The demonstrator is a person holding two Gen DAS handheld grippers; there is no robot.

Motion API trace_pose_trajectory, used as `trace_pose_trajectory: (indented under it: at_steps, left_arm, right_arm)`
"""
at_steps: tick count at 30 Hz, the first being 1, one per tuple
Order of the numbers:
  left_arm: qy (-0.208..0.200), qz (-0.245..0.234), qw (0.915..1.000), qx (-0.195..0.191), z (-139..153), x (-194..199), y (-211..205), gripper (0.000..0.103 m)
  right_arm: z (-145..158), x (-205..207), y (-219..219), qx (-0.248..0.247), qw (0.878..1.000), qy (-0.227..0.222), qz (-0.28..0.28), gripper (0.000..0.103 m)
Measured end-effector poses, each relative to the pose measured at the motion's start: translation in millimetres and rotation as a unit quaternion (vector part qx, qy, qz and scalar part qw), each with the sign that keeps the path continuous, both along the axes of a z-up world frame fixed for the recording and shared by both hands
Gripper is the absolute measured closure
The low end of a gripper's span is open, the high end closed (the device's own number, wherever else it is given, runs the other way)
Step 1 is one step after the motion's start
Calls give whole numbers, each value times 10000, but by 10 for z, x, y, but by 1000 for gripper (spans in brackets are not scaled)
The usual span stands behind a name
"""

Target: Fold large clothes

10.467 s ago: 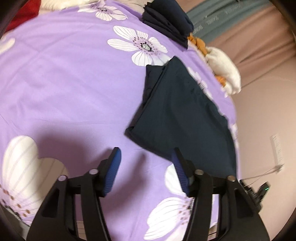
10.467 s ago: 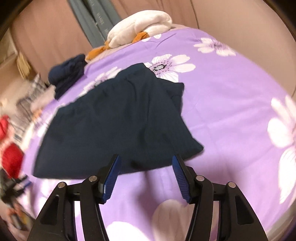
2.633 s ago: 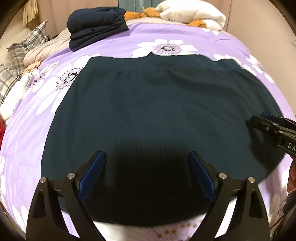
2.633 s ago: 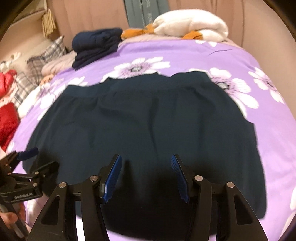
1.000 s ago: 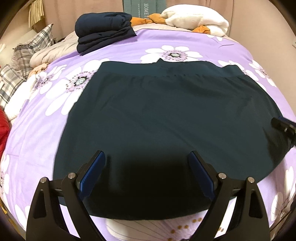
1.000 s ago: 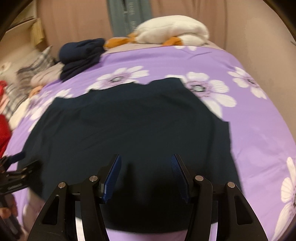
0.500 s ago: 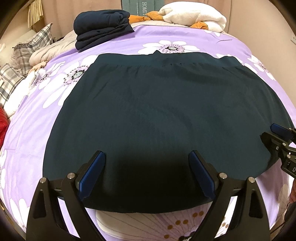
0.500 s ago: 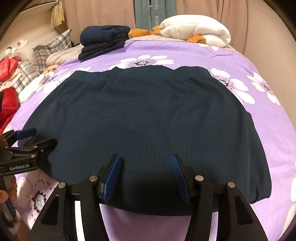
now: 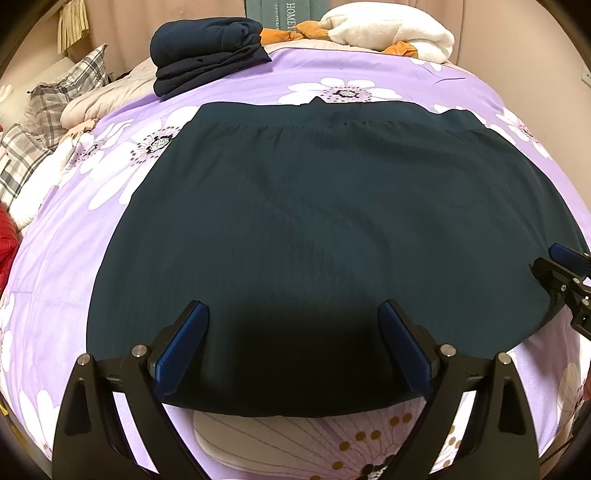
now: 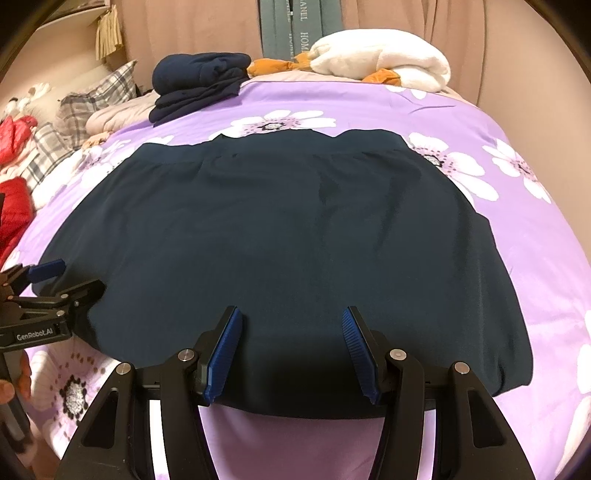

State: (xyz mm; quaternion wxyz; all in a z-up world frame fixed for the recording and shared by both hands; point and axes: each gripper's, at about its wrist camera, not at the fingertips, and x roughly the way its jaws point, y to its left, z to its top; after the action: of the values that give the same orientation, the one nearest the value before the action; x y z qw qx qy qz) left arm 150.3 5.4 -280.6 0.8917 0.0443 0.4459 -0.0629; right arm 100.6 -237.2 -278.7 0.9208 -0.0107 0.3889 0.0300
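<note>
Left wrist view looks down over a dark navy skirt (image 9: 332, 229) spread flat on a bed with a purple flowered cover (image 9: 66, 266). The waistband lies at the far side, toward the head of the bed, and the wide hem comes nearest the camera. The left tool (image 9: 293, 339) hovers over the near hem with its blue pads (image 9: 181, 343) set wide apart and nothing between them; I cannot tell whether the tips touch the cloth. At the right edge of this view the right tool (image 9: 565, 273) pokes in beside the skirt's right hem corner.

From the right wrist view the right tool (image 10: 291, 350) also stands over the near hem, jaws parted about halfway, gripping nothing. The left tool (image 10: 48, 288) shows at the left edge, at the skirt's left hem corner, with part of a hand (image 10: 11, 384) below it.

At the far end of the bed sits a stack of folded navy clothes (image 9: 207, 48), and beside it a white plush toy (image 9: 391, 29) with orange parts. Plaid pillows (image 9: 55, 107) lie at the far left.
</note>
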Motion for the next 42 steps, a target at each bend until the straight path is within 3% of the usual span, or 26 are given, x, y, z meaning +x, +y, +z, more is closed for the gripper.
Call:
trace_pose_trajectory:
  at_steps: [42]
  left_arm:
    - [49, 54, 10000, 5, -23, -41, 102, 6]
  right_arm:
    - [17, -160, -333, 182, 9985, -111, -504, 47]
